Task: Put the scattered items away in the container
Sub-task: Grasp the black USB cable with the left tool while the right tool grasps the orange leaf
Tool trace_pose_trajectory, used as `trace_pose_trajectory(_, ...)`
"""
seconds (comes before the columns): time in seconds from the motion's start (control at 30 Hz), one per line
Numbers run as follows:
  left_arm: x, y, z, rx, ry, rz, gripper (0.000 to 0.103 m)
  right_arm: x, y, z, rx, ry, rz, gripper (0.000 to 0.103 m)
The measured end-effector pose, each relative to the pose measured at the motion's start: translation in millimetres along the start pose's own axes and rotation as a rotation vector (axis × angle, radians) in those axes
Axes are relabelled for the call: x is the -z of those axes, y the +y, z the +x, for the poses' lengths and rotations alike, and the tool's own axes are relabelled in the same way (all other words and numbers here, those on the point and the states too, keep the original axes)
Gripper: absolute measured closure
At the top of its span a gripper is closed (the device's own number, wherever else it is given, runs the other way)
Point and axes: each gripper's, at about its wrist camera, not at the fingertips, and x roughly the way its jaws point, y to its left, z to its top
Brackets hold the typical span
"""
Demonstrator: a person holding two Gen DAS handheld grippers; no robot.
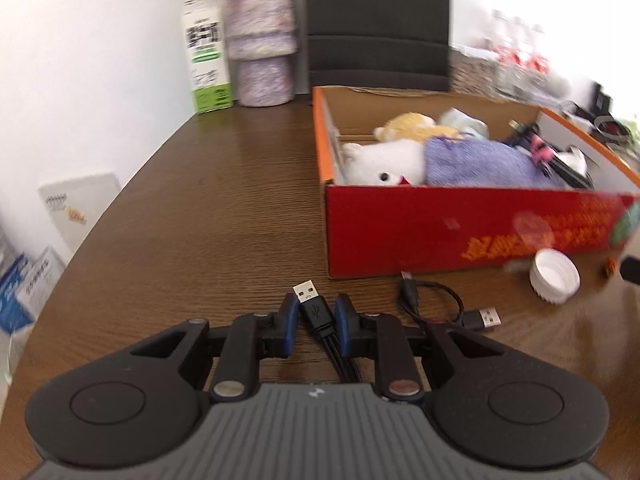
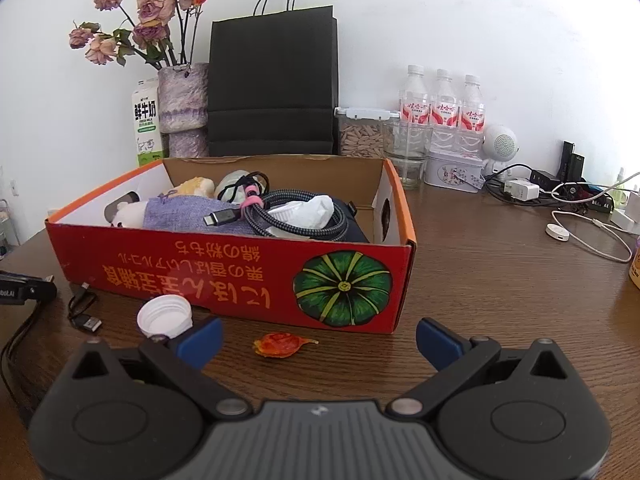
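The red cardboard box (image 1: 440, 232) stands on the brown table and holds plush toys (image 1: 388, 164), a purple pouch (image 1: 480, 164) and coiled cables. My left gripper (image 1: 317, 306) is low over the table before the box's left corner, shut on the plug of a black USB cable (image 1: 308, 292). The cable's other ends (image 1: 436, 308) lie just to its right, with a white bottle cap (image 1: 554, 276) beyond. My right gripper (image 2: 318, 332) stands open before the box (image 2: 240, 264), nothing between its fingers. An orange dried petal (image 2: 280, 345) lies ahead of it, and the cap (image 2: 164, 316) by its left finger.
Behind the box stand a black paper bag (image 2: 272, 80), a vase of dried roses (image 2: 182, 104) and a milk carton (image 2: 146, 124). Water bottles (image 2: 442, 108), a jar, a tin (image 2: 452, 168) and chargers with cords (image 2: 560, 196) crowd the back right.
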Motion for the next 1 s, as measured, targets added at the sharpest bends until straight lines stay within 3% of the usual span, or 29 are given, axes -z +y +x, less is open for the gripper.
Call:
trace_pose_trajectory(0.1, 0, -3, 0, 0.033, -0.003, 0.067, 0.083, 0, 6, 3, -0.015, 0.024, -0.028, 0.001)
trace_pose_trajectory(0.2, 2, -6, -1, 0.046, -0.010, 0.106, 0.083, 0, 13, 9, -0.029, 0.062, -0.048, 0.009)
trace_pose_trajectory(0.27, 3, -7, -1, 0.052, -0.013, 0.102, 0.083, -2, 16, 16, -0.016, 0.084, -0.045, 0.029)
trace_pose_trajectory(0.4, 5, -6, -2, 0.066, -0.024, 0.097, 0.082, -4, 15, 22, -0.034, 0.098, -0.012, 0.052)
trace_pose_trajectory(0.47, 6, -5, -2, 0.069, -0.025, 0.092, 0.082, -3, 14, 21, -0.041, 0.091, -0.007, 0.078)
trace_pose_trajectory(0.7, 6, -3, -6, 0.037, -0.027, 0.049, 0.080, 1, 12, 13, -0.066, 0.085, 0.002, 0.079)
trace_pose_trajectory(0.83, 10, -1, -11, 0.017, -0.032, -0.012, 0.060, 2, 9, 11, -0.069, 0.085, 0.012, 0.080)
trace_pose_trajectory(1.0, 7, -2, -5, -0.012, -0.004, -0.107, 0.053, 1, 9, 11, -0.067, 0.086, 0.009, 0.080)
